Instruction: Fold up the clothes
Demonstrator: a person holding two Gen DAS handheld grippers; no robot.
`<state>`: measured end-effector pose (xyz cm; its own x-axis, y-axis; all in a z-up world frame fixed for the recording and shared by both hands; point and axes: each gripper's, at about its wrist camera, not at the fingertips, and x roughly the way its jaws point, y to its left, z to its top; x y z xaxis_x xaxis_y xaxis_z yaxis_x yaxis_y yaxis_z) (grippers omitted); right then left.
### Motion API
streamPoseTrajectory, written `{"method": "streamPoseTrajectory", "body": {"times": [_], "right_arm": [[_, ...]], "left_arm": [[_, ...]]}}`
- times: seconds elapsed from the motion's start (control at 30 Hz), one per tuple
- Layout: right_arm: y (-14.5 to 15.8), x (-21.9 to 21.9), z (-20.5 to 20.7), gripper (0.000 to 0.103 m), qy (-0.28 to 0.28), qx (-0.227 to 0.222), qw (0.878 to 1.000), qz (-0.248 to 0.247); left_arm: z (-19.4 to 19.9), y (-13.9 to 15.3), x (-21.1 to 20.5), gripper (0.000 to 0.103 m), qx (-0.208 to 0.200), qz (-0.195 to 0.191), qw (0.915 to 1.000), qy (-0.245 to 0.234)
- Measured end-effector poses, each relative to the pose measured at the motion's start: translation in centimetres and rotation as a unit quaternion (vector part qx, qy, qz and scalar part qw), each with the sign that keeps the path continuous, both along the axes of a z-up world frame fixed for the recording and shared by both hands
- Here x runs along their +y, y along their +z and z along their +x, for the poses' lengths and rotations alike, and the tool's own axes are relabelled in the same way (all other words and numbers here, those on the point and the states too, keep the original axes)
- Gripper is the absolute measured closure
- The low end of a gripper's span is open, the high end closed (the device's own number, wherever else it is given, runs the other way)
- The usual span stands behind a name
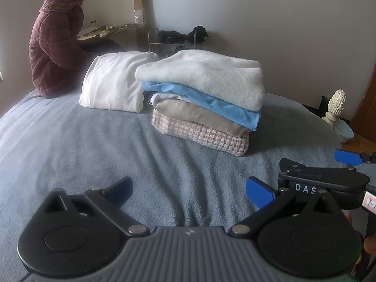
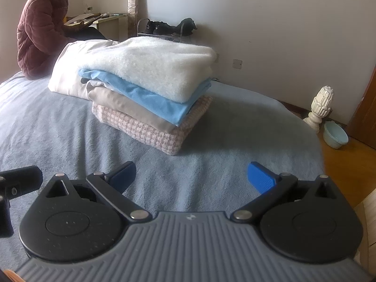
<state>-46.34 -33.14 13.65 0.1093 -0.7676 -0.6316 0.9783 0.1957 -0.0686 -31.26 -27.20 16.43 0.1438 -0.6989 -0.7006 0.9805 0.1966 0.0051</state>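
Note:
A stack of folded clothes [image 1: 202,98] rests on the grey-blue bed cover [image 1: 94,145]: a fluffy white piece on top, then light blue, beige, and a pink houndstooth piece at the bottom. The right wrist view shows the same stack [image 2: 150,94] closer and left of centre. My left gripper [image 1: 190,191] hovers open over bare cover in front of the stack, holding nothing. My right gripper [image 2: 191,178] is open too, empty, short of the stack. The right gripper's body [image 1: 322,183] shows at the right edge of the left wrist view.
A folded white duvet [image 1: 115,82] lies behind the stack. A person in a maroon padded coat [image 1: 56,47] sits on the bed's far left edge. A white bedpost finial [image 2: 319,108], a pale green basin [image 2: 334,137] and a shoe rack [image 1: 176,38] stand by the wall.

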Motion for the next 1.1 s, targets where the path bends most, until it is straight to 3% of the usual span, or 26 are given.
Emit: {"method": "streamPoseTrajectory", "body": {"times": [1.1], "right_arm": [[-0.26, -0.21, -0.04, 0.001, -0.003, 0.003, 1.0, 0.005]], "left_arm": [[-0.05, -0.33, -0.04, 0.0, 0.002, 0.006, 1.0, 0.0]]}}
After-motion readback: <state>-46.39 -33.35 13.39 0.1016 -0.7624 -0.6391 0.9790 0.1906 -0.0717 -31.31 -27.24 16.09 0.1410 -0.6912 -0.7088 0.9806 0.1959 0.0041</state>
